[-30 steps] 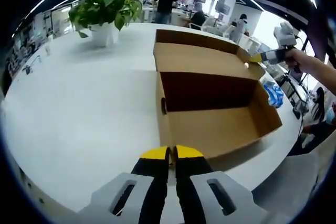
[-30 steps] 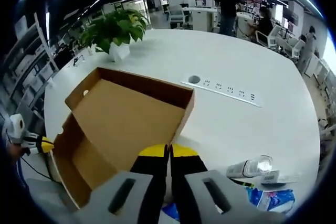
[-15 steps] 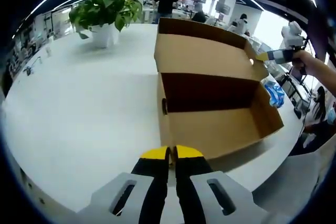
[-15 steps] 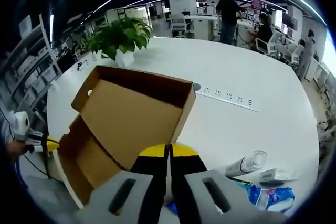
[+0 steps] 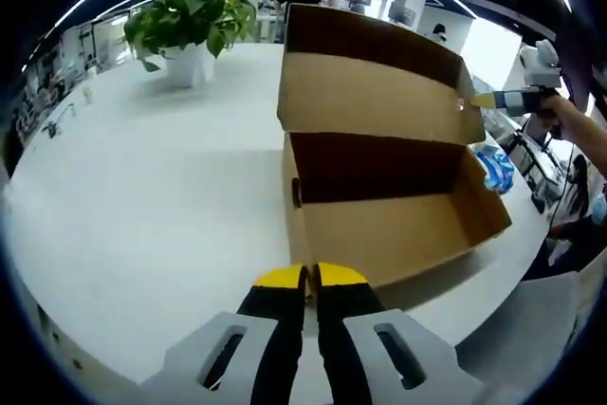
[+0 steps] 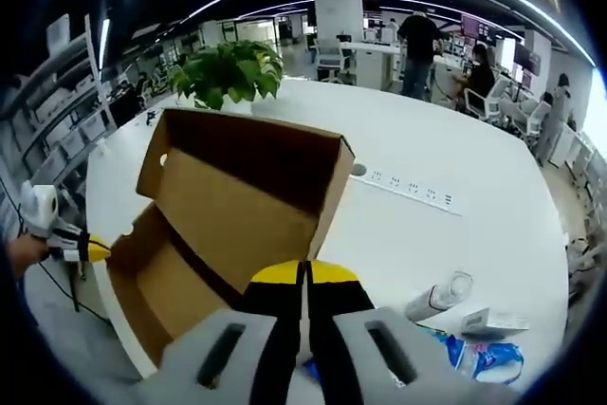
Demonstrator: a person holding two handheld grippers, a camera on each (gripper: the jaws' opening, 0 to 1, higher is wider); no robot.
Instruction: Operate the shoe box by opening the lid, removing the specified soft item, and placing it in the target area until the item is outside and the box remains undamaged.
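An open brown cardboard shoe box stands on the white table, its inside showing bare cardboard. Its hinged lid stands tilted up behind it. My left gripper is shut on the box's near corner wall; in the right gripper view it appears at the left against that corner. My right gripper is shut on the lid's side edge, and in the left gripper view it comes in from the right, held by a hand, touching the lid's corner.
A potted plant stands far left on the table. A lying bottle, a small white carton and a blue packet lie beside the box. Sockets are set in the tabletop. People stand in the background.
The right gripper has swung the lid up from lying almost flat behind the box to standing steeply. The left gripper and the box have stayed put.
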